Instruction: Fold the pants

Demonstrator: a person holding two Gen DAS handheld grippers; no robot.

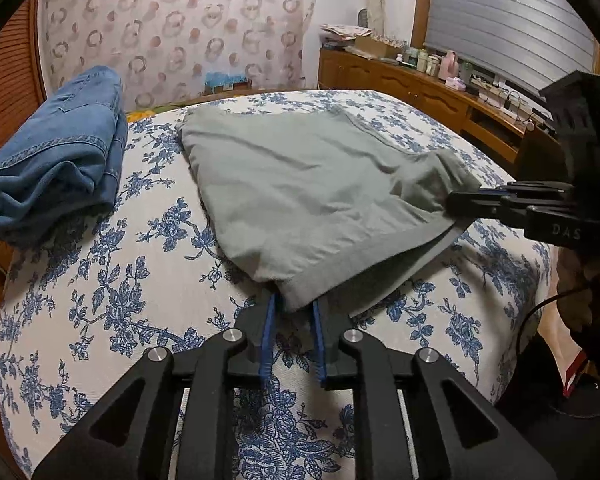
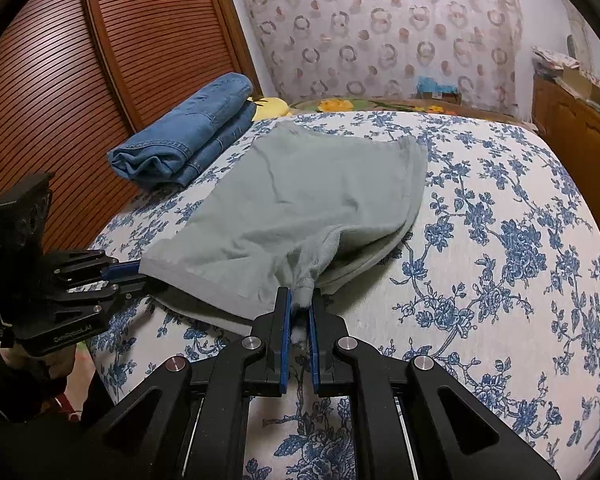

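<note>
**Grey pants being laid down, folded**

While the grey pants are being settled mid-bed, near corners are being kept taut: the right gripper is clamped on bunched cloth, the left gripper slackened around the hem. Folded jeans are being kept aside at ten o'clock.

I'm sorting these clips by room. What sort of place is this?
Most likely a home bedroom. The work surface is a bed with a blue floral cover, folded jeans lie beside the grey pants, and a wooden sideboard crowded with bottles stands under a shuttered window.
</note>
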